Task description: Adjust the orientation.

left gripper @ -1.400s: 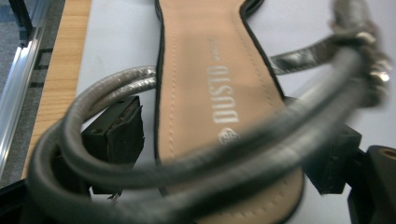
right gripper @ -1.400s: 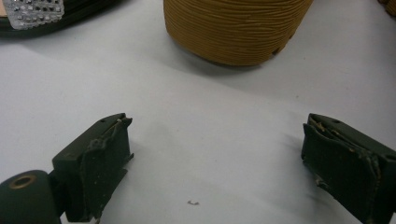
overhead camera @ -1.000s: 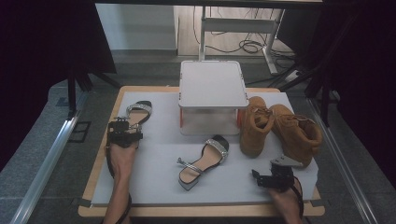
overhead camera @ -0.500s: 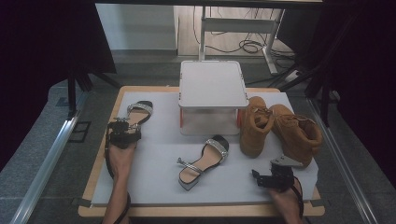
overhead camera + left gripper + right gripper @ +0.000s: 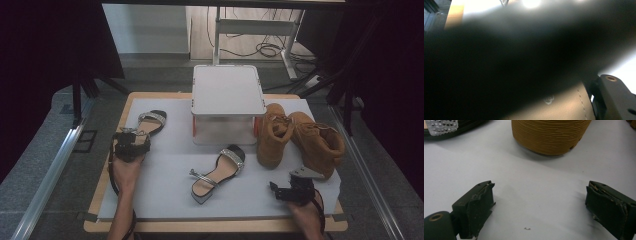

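A silver-strapped sandal [image 5: 150, 120] lies at the left of the white mat [image 5: 165, 200]. My left gripper [image 5: 132, 139] is at its heel end. Its jaws have just been closing and are now shut on the sandal. In the left gripper view, the tan insole [image 5: 564, 107] lies against the one jaw that shows, under a dark blur. The matching sandal [image 5: 217, 172] lies mid-mat. My right gripper [image 5: 276, 189] rests near the front right, open [image 5: 540, 202] with bare mat between its fingers.
A white lidded box [image 5: 227, 95] stands at the back centre. Two tan boots [image 5: 272, 137] [image 5: 320, 142] stand to its right, just beyond the right gripper. One boot's ribbed sole [image 5: 551, 135] and the sandal's studded strap [image 5: 441, 126] lie ahead of the right jaws.
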Tool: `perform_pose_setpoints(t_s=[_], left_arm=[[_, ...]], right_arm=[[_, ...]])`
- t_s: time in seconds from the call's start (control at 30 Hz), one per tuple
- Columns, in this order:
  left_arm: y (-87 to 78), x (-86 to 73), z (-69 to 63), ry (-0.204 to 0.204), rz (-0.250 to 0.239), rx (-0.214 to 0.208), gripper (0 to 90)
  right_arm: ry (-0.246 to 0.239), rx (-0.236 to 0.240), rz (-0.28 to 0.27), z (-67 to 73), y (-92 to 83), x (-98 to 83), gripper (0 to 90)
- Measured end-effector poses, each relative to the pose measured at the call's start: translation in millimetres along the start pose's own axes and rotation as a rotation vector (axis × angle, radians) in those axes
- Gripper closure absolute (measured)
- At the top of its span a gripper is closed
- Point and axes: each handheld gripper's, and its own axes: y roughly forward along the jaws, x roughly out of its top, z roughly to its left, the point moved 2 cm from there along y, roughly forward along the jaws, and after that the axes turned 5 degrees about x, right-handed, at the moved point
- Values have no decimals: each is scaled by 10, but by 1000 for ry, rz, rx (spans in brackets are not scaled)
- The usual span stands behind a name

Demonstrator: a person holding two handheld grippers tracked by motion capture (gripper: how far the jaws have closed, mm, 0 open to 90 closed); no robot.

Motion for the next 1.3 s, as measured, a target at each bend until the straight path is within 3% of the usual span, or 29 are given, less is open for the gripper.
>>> perform_pose_setpoints(t_s=[0.37,0.83,1.3], left_arm=[[-254,-38,-52,40,-30,-62,389],[-571,-260,-156,106,-54,-152,390],[-803,-379,-353,161,-68,-245,389]], right_arm=[[0,0,0,0,0,0,79],[1,0,0,1,-1,0,79],[1,0,0,2,-1,-1,79]])
